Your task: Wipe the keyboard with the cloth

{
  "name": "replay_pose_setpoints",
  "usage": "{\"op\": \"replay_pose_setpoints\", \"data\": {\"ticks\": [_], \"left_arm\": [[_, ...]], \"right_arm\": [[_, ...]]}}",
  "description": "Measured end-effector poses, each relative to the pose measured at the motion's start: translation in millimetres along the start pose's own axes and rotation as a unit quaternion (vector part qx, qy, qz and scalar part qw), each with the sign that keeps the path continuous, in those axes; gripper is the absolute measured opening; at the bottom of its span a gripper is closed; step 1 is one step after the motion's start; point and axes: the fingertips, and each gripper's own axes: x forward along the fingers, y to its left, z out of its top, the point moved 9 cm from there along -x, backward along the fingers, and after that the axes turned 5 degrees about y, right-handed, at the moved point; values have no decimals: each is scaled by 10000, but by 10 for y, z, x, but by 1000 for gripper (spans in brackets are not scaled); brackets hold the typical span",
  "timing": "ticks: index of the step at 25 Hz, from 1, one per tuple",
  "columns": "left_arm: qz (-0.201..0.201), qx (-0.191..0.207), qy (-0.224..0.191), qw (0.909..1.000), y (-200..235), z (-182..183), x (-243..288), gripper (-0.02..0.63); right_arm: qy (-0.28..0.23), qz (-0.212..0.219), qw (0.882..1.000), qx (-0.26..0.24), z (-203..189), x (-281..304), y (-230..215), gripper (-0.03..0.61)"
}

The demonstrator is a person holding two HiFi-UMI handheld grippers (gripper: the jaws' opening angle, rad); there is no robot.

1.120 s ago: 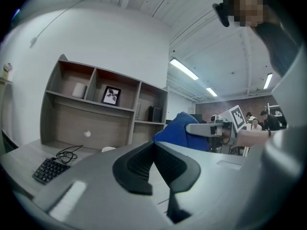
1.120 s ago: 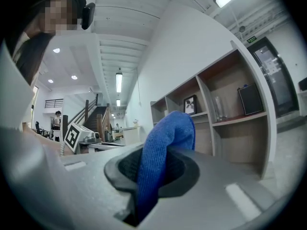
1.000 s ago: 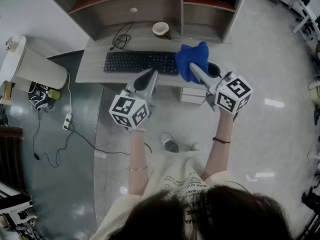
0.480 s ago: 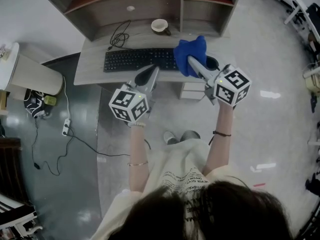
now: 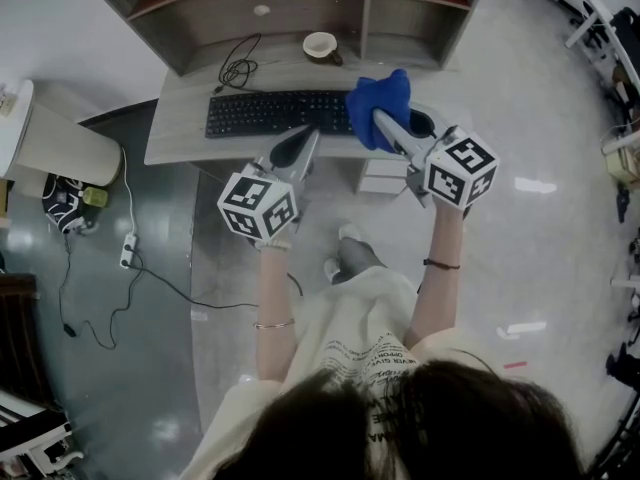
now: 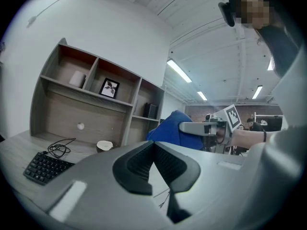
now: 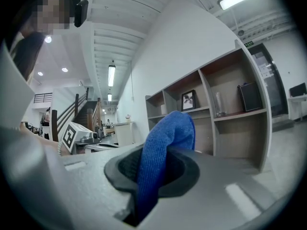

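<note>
Grey desk (image 5: pixel 180 138) stands below a shelf unit (image 5: pixel 270 18), and the black keyboard (image 5: pixel 275 114) lies along its middle, with a cup (image 5: pixel 320 45) and a coiled cable (image 5: pixel 238 71) behind it. My right gripper (image 5: pixel 380 120) has its jaws pressed on a fold of the blue cloth (image 5: pixel 378 103), which is bunched up over the right end of the keyboard; I think it does not touch the keys yet. My left gripper (image 5: pixel 308 136) hovers at the front edge of the desk, jaws together with nothing between them. To wipe well, I should lower the cloth until it spreads on the keys, then draw it leftward along the rows with light pressure, and stay away from the cup.
</note>
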Motion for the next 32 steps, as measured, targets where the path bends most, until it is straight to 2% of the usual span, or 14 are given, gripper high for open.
{"op": "replay_pose_setpoints", "data": {"ticks": [10, 22, 32], "left_arm": [[42, -92, 95, 9999, 154, -48, 79, -3], [-10, -222, 286, 9993, 443, -72, 373, -3], [-10, -417, 491, 9979, 726, -100, 626, -3]], "right_arm": [[46, 16, 9999, 113, -64, 152, -96, 52], [281, -26, 9993, 225, -90, 406, -449, 52], [715, 43, 9968, 346, -127, 710, -749, 52]]}}
